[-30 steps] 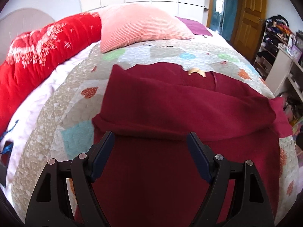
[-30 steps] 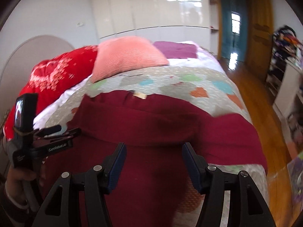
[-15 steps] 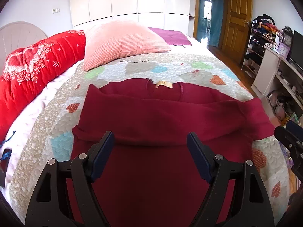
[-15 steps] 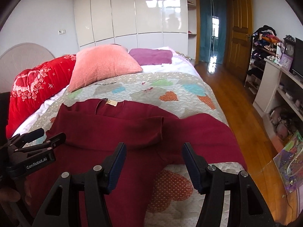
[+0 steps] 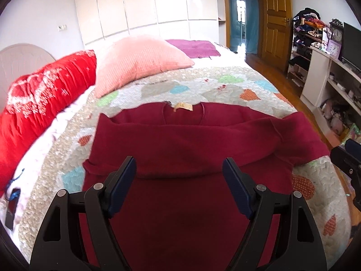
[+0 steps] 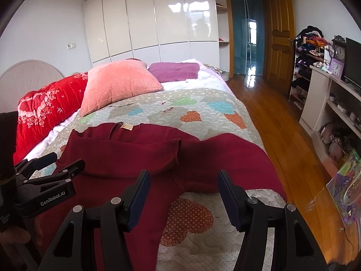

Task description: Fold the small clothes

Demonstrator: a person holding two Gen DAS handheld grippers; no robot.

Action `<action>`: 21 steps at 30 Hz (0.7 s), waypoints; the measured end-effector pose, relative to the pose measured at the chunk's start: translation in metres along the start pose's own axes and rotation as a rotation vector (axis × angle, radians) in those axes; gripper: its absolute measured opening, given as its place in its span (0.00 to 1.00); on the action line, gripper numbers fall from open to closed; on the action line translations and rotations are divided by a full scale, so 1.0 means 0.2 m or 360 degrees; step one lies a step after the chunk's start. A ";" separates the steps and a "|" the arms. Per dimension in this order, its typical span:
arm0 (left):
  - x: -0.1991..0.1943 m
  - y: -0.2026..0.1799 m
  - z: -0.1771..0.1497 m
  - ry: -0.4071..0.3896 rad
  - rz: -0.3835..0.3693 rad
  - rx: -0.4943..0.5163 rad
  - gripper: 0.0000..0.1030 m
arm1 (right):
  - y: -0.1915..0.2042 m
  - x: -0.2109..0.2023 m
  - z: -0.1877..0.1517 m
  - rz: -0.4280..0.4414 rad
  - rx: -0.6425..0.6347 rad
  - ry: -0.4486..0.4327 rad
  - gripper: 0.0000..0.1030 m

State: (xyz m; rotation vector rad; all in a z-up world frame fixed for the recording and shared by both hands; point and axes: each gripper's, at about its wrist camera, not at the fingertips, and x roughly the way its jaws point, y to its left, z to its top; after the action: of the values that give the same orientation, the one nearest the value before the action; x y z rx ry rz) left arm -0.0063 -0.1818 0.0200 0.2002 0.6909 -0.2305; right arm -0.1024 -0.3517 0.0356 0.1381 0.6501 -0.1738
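A dark red sweater [image 5: 180,149] lies flat on the quilted bed, collar and tan label [image 5: 183,106] away from me. One sleeve is folded across the chest; the other sleeve [image 6: 237,155] spreads toward the bed's right edge. My left gripper [image 5: 179,171] is open and empty above the sweater's body. My right gripper [image 6: 182,185] is open and empty above the sweater's right side, near the armpit. The left gripper also shows in the right wrist view [image 6: 52,169], and the right gripper's tip shows in the left wrist view [image 5: 347,155].
The patchwork quilt [image 6: 203,108] covers the bed. A pink pillow [image 5: 137,61], a red blanket [image 5: 40,97] and a folded purple cloth [image 6: 173,71] lie at the far end. Wooden floor [image 6: 282,124] and white shelves [image 6: 327,103] are to the right.
Both grippers have pulled back and risen from the sweater, so more of the bed and room shows. The sweater lies unchanged with the sleeve folded across it.
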 end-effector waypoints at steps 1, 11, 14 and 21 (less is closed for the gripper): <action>-0.01 0.00 0.00 -0.0012 0.0017 0.0008 0.77 | 0.00 0.00 0.00 0.0002 0.0002 0.0000 0.58; 0.04 -0.03 -0.02 0.0007 0.0091 0.0051 0.77 | 0.06 -0.01 0.00 0.0053 -0.0027 0.0006 0.58; 0.04 -0.01 -0.03 0.0007 0.0100 0.0034 0.77 | 0.09 -0.01 0.01 0.0065 -0.0047 0.0005 0.58; 0.09 0.03 -0.02 0.0013 0.0147 0.0014 0.77 | 0.18 -0.05 0.05 0.0146 -0.0084 -0.0030 0.58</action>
State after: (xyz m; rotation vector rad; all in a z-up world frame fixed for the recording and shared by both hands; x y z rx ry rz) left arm 0.0055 -0.1767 0.0062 0.2411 0.6868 -0.1448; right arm -0.0971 -0.3167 0.0520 0.1152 0.6275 -0.0696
